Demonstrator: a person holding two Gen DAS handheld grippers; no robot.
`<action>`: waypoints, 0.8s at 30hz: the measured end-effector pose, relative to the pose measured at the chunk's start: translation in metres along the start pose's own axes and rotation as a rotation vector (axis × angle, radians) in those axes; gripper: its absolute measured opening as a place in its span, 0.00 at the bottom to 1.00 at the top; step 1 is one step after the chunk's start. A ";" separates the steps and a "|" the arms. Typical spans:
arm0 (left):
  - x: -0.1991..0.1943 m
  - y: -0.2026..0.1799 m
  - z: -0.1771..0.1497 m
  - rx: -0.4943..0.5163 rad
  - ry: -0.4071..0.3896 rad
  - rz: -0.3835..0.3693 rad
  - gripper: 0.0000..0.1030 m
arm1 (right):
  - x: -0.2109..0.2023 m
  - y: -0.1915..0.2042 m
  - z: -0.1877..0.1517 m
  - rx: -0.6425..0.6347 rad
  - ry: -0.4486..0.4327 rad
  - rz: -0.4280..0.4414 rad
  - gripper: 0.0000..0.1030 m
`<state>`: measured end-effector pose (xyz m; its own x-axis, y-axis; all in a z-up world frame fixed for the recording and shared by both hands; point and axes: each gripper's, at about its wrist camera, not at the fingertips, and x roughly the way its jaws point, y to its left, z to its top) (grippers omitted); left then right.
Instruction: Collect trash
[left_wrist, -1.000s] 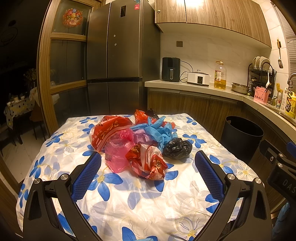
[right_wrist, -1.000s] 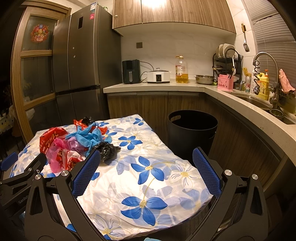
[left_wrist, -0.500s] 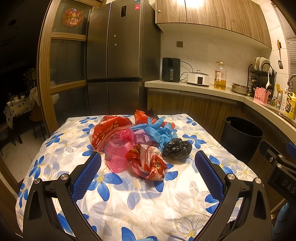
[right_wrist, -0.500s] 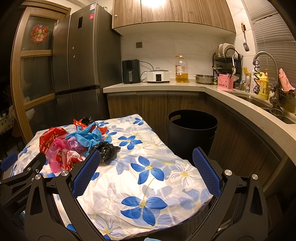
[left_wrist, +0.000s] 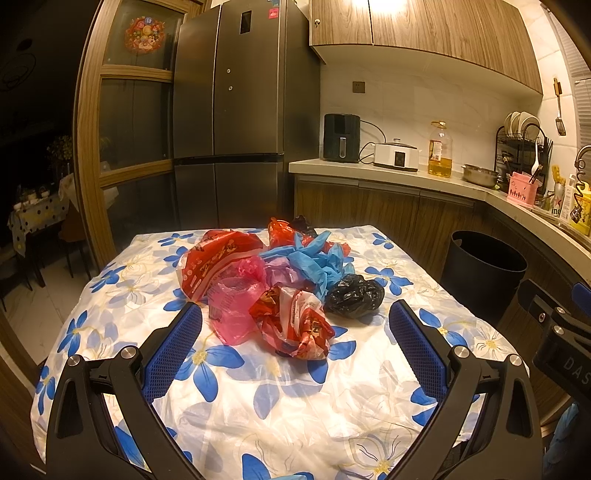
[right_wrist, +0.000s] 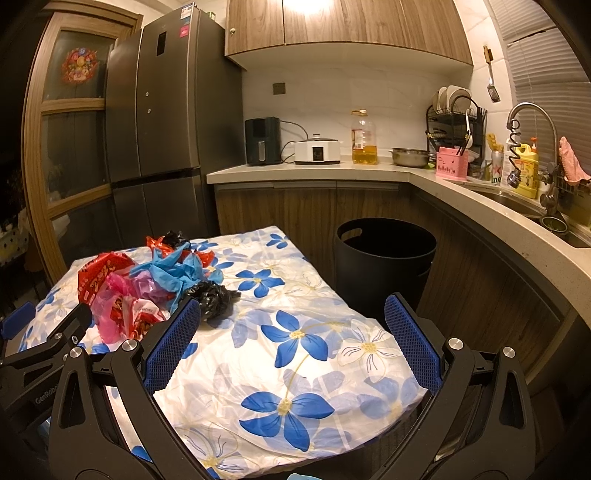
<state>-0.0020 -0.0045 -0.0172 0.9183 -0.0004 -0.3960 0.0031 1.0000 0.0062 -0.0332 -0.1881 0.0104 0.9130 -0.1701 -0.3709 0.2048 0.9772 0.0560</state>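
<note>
A heap of crumpled plastic bags lies on the flowered tablecloth (left_wrist: 295, 387): a red printed bag (left_wrist: 218, 262), a pink bag (left_wrist: 232, 306), a red and white wrapper (left_wrist: 295, 321), a blue bag (left_wrist: 317, 262) and a black bag (left_wrist: 354, 295). My left gripper (left_wrist: 295, 332) is open and empty, held short of the heap, fingers either side of it. My right gripper (right_wrist: 291, 332) is open and empty over the table's right part; the heap (right_wrist: 155, 284) lies to its left. A black trash bin (right_wrist: 384, 258) stands on the floor right of the table, also in the left wrist view (left_wrist: 484, 269).
A tall grey fridge (left_wrist: 236, 122) stands behind the table. The kitchen counter (right_wrist: 332, 170) runs along the back and right with an air fryer, cooker, oil bottle, dish rack and sink (right_wrist: 517, 199). A wooden glass door (left_wrist: 122, 129) is at the left.
</note>
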 end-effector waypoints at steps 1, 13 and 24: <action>0.001 0.000 0.000 0.000 0.001 0.001 0.95 | 0.001 0.000 0.000 0.000 0.001 0.000 0.96; 0.006 -0.003 0.007 -0.013 0.006 -0.005 0.95 | 0.009 -0.002 0.000 0.004 0.009 0.000 0.96; 0.010 0.001 0.004 -0.015 -0.007 0.004 0.95 | 0.015 -0.003 0.003 0.006 0.001 0.020 0.96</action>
<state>0.0085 -0.0031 -0.0177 0.9212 0.0036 -0.3891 -0.0067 1.0000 -0.0064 -0.0196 -0.1937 0.0072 0.9165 -0.1500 -0.3709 0.1882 0.9797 0.0687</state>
